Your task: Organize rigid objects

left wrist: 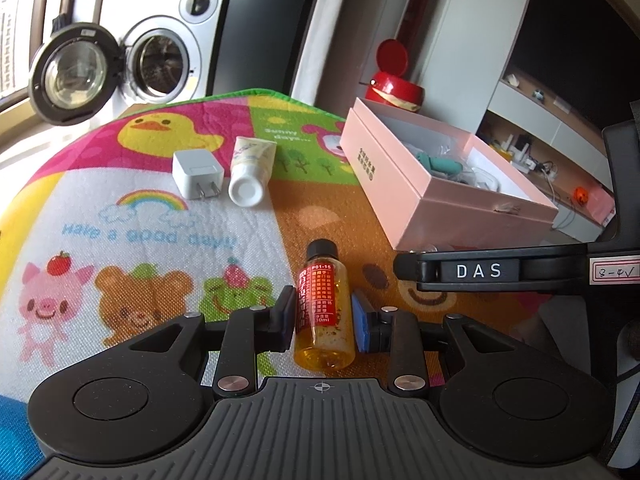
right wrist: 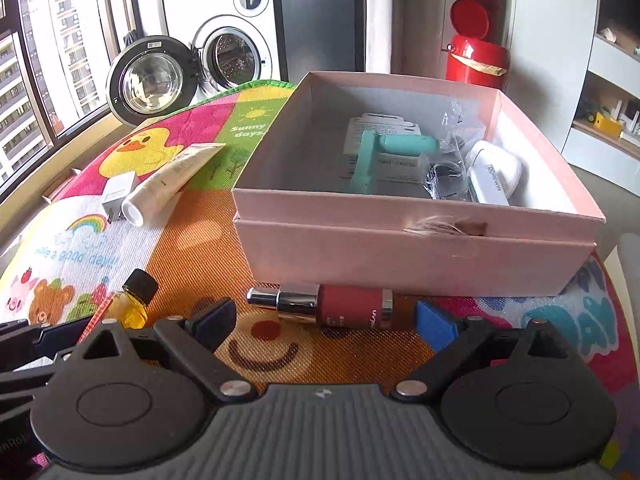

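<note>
Nearest, the left claw [left wrist: 324, 314] is clamping the small amber bottle [left wrist: 325, 312] just above the play mat [left wrist: 160, 208], while the right claw [right wrist: 326, 322] is gaping empty before the red dropper bottle [right wrist: 348, 306]. Pickup looks done; next, carrying the amber bottle over the pink box [left wrist: 404, 196] rim.

charger [left wrist: 197, 174] left of tube [left wrist: 251, 171], on mat [left wrist: 160, 220]

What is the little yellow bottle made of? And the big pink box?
The little yellow bottle looks like clear plastic, maybe glass: you see yellow liquid through it, and its black cap looks like plastic. The pink box looks like matte cardboard: flat dull walls, sharp folded edges.
</note>
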Motion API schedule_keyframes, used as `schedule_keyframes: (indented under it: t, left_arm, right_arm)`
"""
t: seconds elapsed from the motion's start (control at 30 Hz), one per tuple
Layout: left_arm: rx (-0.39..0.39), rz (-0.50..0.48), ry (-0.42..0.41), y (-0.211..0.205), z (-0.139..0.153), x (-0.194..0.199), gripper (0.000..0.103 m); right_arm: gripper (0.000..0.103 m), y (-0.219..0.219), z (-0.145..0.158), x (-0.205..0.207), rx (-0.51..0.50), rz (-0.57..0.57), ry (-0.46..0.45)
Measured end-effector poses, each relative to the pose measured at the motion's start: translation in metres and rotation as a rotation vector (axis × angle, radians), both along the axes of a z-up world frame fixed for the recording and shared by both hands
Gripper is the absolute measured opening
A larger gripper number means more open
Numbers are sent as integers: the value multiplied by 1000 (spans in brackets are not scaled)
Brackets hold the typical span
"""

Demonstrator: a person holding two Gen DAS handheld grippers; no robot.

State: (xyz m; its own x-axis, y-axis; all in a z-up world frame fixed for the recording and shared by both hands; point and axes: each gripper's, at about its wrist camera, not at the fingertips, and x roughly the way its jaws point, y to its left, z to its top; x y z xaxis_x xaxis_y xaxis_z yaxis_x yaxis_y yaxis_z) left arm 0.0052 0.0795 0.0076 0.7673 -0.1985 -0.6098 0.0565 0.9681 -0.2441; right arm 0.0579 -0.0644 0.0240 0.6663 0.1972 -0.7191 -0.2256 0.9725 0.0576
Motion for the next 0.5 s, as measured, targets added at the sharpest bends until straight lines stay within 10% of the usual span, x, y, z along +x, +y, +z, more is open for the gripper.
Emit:
schedule_keyframes:
  t: [0.17,0.5]
  left_arm:
    - [2,-8,-5,1,-1,0,33]
    - [25,-160,-15,-11,1,-26,32]
  right_arm:
    - [78,-2,1,-8,-38,20,-31]
    - [78,-48,14,-55,-68,131,-41]
